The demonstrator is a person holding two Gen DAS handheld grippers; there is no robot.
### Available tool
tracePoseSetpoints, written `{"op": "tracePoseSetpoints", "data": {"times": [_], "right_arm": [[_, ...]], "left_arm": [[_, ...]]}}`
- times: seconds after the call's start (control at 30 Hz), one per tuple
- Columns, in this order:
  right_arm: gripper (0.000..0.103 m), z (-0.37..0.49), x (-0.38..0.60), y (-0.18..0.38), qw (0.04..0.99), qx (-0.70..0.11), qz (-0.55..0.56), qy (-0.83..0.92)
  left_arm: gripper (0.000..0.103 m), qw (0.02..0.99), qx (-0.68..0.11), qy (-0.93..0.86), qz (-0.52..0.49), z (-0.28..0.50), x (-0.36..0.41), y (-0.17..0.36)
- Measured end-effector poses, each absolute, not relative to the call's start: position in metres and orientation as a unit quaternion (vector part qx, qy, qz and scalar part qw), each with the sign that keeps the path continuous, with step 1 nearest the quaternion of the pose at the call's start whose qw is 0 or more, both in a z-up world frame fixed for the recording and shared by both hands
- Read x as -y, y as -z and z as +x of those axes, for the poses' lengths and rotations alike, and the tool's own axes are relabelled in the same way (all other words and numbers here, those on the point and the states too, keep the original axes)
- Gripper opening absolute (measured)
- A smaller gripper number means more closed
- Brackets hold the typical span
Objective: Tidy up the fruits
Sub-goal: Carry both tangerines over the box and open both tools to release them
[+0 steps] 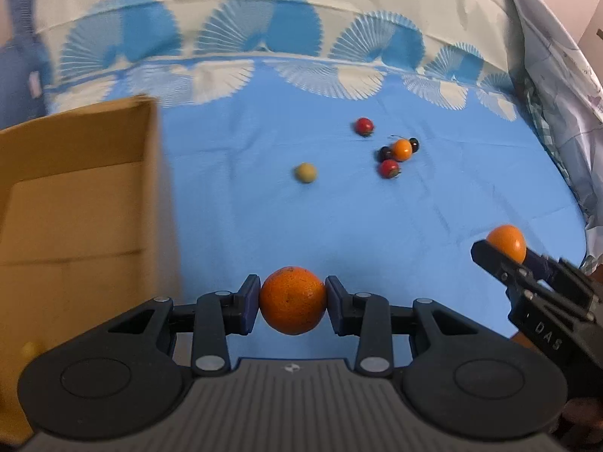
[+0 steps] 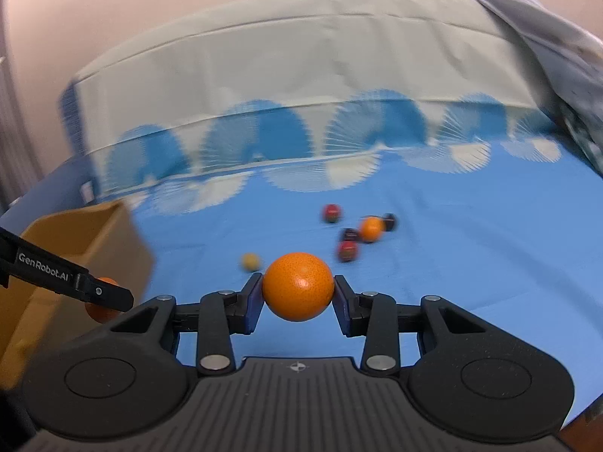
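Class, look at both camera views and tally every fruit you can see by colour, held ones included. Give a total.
Orange: 3, one in the left hand-held gripper, one in the right hand-held gripper, one on the cloth
Red: 2
Dark: 2
Pale yellow-green: 1
Total: 8

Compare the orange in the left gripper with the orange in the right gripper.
The left gripper holds a darker orange with a rough, speckled skin; the right gripper holds a brighter orange with smooth, glossy skin. The darker orange is beside the cardboard box; the brighter one is farther from it. Both are round and clamped between pads above the blue cloth.
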State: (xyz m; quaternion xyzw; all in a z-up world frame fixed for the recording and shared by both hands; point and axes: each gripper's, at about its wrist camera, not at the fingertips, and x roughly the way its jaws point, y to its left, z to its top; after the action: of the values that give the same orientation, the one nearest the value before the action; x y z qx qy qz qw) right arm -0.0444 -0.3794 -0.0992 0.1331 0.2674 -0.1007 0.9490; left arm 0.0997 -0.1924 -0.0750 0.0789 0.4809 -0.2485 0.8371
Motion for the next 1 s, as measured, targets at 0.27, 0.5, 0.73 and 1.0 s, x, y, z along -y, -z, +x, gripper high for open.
{"op": "tracePoseSetpoints", "data": {"times": [0.27,0.5,0.73,1.0], "right_arm": [[0.040,-0.067,0.299,0.058,0.960,-0.259,0.106,0.032],[0.040,-0.089,0.239,0.037,0.965,-0.251,0.076,-0.015],[0.040,-0.098,0.197,0.026,0.966,-0.254,0.033,-0.041],[0.040,-0.098,0.172,0.020,0.965,-0.258,0.003,-0.054]], "left_arm": [[0.042,0.861,-0.458,0.212,0.054,0.048,0.101,0.038],[0.042,0.876,-0.447,0.179,0.028,0.018,0.040,0.020],[0.041,0.885,-0.439,0.156,-0.004,-0.003,-0.005,0.018],[0.042,0.887,-0.439,0.136,-0.030,-0.005,-0.037,0.023]]}}
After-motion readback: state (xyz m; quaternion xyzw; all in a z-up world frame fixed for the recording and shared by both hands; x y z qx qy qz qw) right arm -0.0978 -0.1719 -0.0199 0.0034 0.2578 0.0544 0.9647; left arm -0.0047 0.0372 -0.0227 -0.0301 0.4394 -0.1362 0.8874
